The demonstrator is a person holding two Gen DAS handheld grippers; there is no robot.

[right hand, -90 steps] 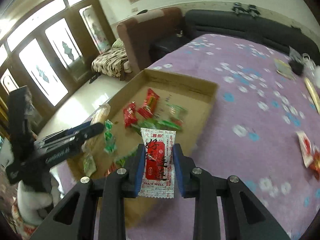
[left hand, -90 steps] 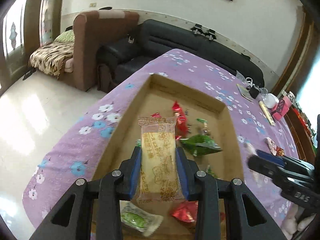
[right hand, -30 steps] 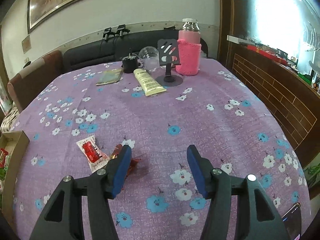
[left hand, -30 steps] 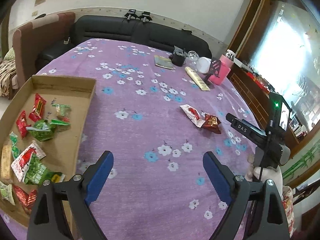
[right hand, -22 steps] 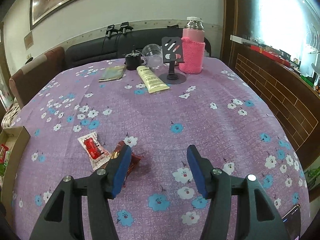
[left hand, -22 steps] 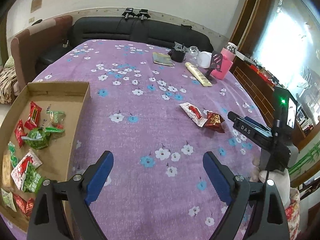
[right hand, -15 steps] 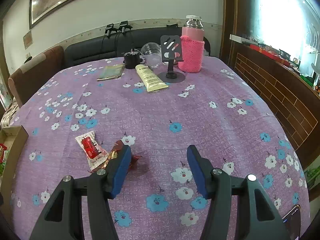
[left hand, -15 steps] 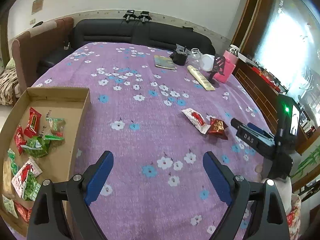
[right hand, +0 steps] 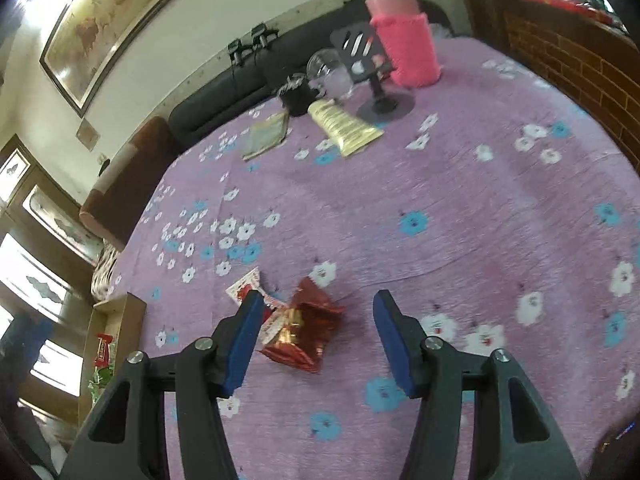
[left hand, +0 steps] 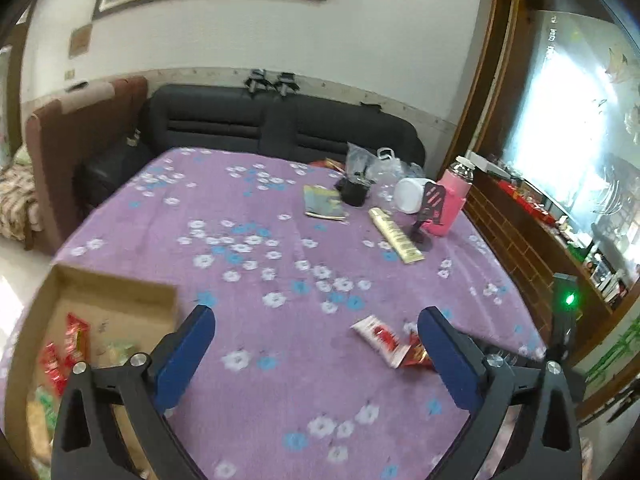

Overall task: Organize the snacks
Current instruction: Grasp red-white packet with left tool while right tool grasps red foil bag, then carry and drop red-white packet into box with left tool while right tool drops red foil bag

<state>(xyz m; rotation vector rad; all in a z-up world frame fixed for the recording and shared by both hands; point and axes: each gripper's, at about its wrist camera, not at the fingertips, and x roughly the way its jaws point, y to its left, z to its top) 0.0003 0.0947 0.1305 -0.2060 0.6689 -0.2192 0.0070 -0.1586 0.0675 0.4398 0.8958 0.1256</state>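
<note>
Apparently empty, the right gripper (right hand: pixel 316 338) stood half-open above the red packet (right hand: pixel 302 334), left gripper (left hand: pixel 316 354) opening wide, bare; the overlapping white sachet (right hand: pixel 248 290) risked snagging.

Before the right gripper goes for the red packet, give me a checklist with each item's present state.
1. Right gripper empty: ok, nothing gripped.
2. Red packet between its fingers: ok, nearer the left finger.
3. Pads touching the packet: not ok, apart from it.
4. White packet clear of the grab: not ok, it lies against the red one.
5. Left gripper free: ok, jaws opening, nothing between them.
6. Box has room: ok, bare cardboard shows.
</note>
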